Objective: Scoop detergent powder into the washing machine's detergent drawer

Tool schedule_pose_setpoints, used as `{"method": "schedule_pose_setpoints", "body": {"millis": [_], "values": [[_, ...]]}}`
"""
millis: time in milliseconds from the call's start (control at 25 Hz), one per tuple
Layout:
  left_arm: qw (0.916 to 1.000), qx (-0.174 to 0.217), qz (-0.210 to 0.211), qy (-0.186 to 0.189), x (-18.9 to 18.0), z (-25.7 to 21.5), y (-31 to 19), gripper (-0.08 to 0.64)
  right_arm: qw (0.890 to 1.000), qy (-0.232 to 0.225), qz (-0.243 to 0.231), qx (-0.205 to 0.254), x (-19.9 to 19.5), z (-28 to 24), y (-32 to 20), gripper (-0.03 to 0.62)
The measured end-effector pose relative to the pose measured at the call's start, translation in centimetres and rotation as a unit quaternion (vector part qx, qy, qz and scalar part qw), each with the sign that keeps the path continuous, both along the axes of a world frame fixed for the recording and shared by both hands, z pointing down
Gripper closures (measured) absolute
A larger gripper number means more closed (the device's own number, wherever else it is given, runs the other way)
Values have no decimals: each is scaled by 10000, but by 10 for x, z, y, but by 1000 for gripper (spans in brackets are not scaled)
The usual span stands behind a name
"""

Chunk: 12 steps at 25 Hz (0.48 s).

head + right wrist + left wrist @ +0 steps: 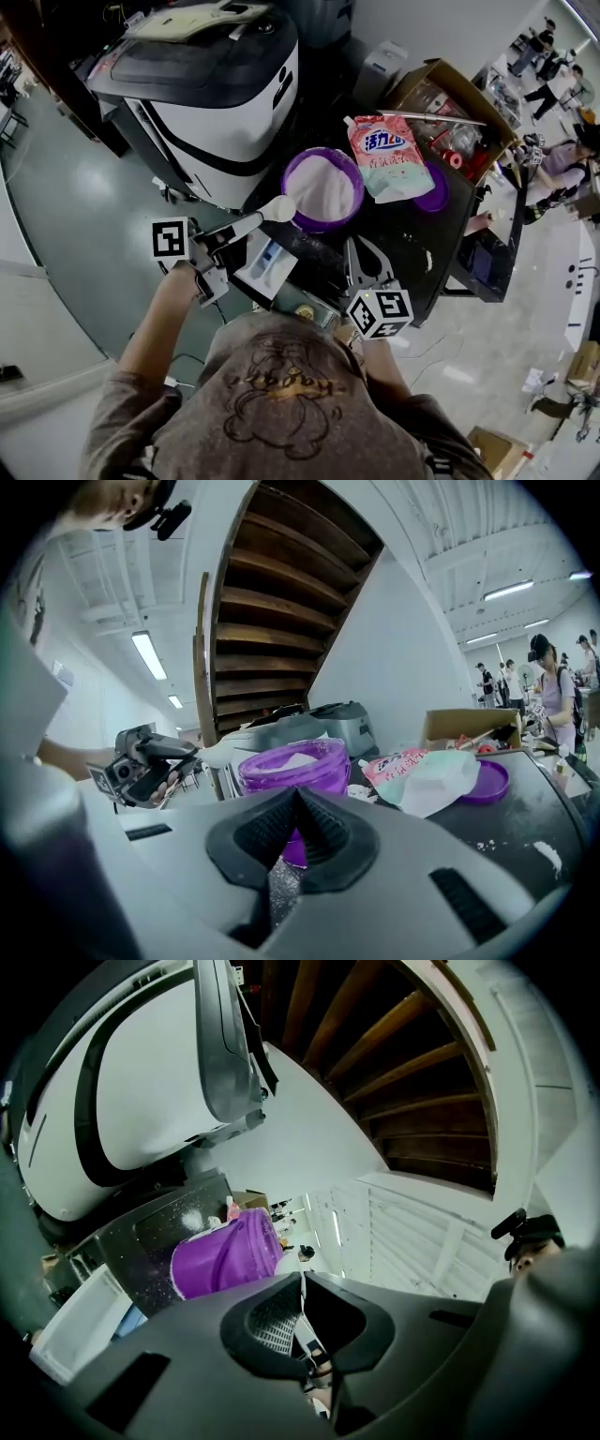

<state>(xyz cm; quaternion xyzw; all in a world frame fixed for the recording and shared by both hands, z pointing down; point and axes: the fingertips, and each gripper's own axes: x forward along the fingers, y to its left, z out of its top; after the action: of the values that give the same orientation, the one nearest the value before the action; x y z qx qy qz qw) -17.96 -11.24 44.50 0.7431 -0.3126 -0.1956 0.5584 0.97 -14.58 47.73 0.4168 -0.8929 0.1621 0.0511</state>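
My left gripper (pixel 246 226) is shut on the handle of a white spoon (pixel 277 208). The spoon's bowl is heaped with white powder and hangs at the near left rim of the purple tub (pixel 323 187) of detergent powder. Below the spoon, the white detergent drawer (pixel 267 267) stands pulled out. In the left gripper view the thin spoon handle (pixel 302 1309) sits clamped between the jaws, with the tub (pixel 225 1260) ahead. My right gripper (pixel 364 258) is shut on nothing, on the dark top just near of the tub (pixel 291 761).
The white washing machine (pixel 216 84) stands at the far left. A pink and white detergent bag (pixel 389 155) leans beside the tub, over a purple lid (pixel 436 195). A cardboard box (pixel 450 98) of odds and ends sits at the far right. People stand far off to the right.
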Motion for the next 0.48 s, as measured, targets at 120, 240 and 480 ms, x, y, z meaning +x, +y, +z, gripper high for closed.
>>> {"method": "schedule_pose_setpoints", "body": {"millis": [120, 240, 480], "values": [[9999, -79, -43, -56, -3, 13, 9, 535, 10000, 2, -30, -7, -3, 1, -1, 589], [9998, -168, -111, -28, -7, 26, 21, 535, 10000, -10, -48, -33, -6, 2, 1, 589], [9991, -227, -150, -323, -14, 56, 39, 535, 9999, -25, -85, -68, -7, 6, 6, 589]]}}
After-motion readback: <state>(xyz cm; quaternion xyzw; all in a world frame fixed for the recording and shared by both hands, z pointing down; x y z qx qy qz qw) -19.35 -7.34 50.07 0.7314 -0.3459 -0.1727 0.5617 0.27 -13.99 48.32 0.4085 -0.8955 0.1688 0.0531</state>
